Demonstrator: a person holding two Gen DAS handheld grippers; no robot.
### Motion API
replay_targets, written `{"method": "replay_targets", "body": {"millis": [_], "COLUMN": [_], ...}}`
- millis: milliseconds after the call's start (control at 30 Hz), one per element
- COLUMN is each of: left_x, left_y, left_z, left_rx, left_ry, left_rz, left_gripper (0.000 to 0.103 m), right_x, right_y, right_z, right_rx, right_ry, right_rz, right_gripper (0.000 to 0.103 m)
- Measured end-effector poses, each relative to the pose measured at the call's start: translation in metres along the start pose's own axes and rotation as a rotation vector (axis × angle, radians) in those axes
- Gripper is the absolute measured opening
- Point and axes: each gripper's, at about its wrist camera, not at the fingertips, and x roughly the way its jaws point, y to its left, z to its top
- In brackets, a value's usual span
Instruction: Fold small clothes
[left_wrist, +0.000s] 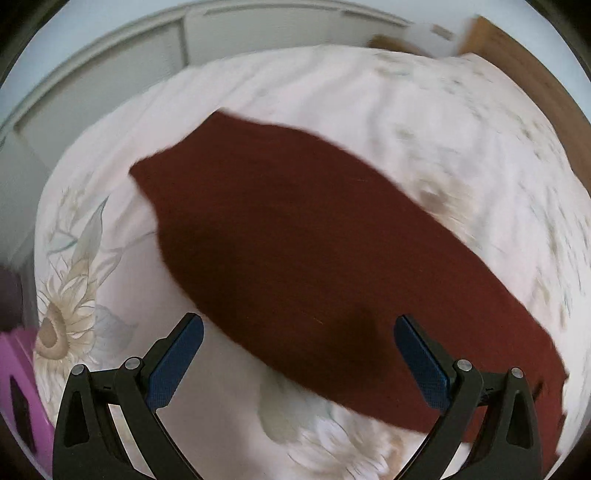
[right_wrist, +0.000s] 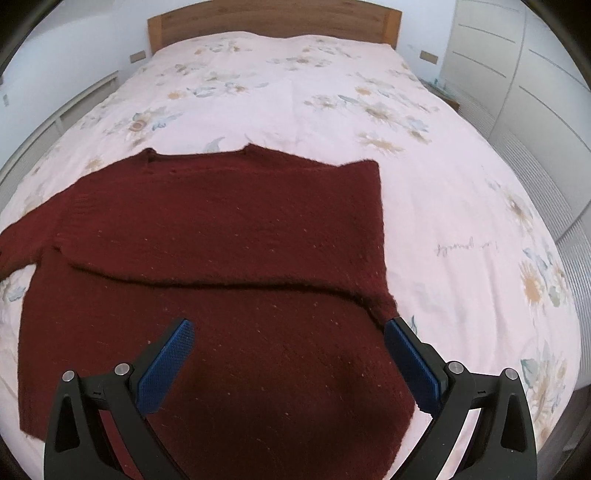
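right wrist: one sweater (right_wrist: 229, 229), one bed (right_wrist: 443, 192), two open tools (right_wrist: 288, 332).

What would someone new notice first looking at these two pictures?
The dark red knitted sweater stands out, spread on the near part of the pale floral bedspread, with one sleeve already folded across its body. Next come the blue-padded tools: the right tool and the left tool both open above the sweater, holding nothing.
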Motion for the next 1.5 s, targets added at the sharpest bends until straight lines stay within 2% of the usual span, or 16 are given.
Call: {"method": "replay_targets", "body": {"millis": [133, 233, 267, 333, 367, 433, 500, 600, 700, 767, 900, 1033, 1167, 1500], "left_x": [0.019, 0.021, 0.021, 0.021, 0.021, 0.017, 0.009, -0.008, -0.030, -0.050, -0.078, -0.104, -0.116, -0.126], "left_y": [0.019, 0.015, 0.012, 0.004, 0.000, -0.006, -0.016, -0.033, -0.058, -0.081, -0.124, -0.186, -0.246, -0.340], "left_z": [0.008, 0.008, 0.009, 0.009, 0.010, 0.010, 0.009, 0.004, -0.008, -0.020, -0.035, -0.066, -0.102, -0.198], "left_rx": [-0.089, -0.046, -0.019, 0.028, 0.035, 0.051, 0.094, 0.135, 0.224, 0.287, 0.358, 0.492, 0.604, 0.782], "left_ry": [0.075, 0.068, 0.060, 0.056, 0.059, 0.060, 0.050, 0.029, 0.013, 0.008, 0.050, 0.060, 0.048, 0.099], "left_rz": [-0.002, 0.013, 0.015, 0.003, -0.008, -0.030, -0.028, 0.006, -0.035, -0.080, -0.228, -0.333, -0.393, -0.518], "left_gripper": [0.102, 0.100, 0.096, 0.067, 0.061, 0.030, 0.015, 0.014, 0.013, 0.013, 0.013, 0.013, 0.012, 0.012], "right_x": [0.004, 0.007, 0.008, 0.009, 0.010, 0.012, 0.013, 0.011, 0.007, 0.004, -0.001, -0.007, -0.013, -0.019], "right_y": [-0.001, 0.000, 0.000, -0.001, -0.001, -0.001, -0.002, -0.003, -0.006, -0.008, -0.009, -0.015, -0.022, -0.041], "right_z": [-0.001, 0.000, 0.000, 0.000, -0.001, -0.001, 0.000, 0.002, 0.005, 0.006, 0.008, 0.009, 0.011, 0.032], "right_rx": [-0.005, -0.004, -0.002, 0.001, 0.002, 0.003, 0.002, -0.004, 0.012, 0.022, 0.017, 0.041, 0.058, 0.065], "right_ry": [0.014, 0.020, 0.019, 0.020, 0.021, 0.022, 0.021, 0.014, -0.003, -0.010, -0.024, -0.043, -0.054, -0.072], "right_rz": [0.000, 0.004, 0.005, 0.008, 0.010, 0.015, 0.018, 0.018, 0.024, 0.031, 0.038, 0.048, 0.050, 0.034], "right_gripper": [0.103, 0.103, 0.103, 0.103, 0.103, 0.103, 0.103, 0.103, 0.103, 0.103, 0.103, 0.103, 0.103, 0.103]}}
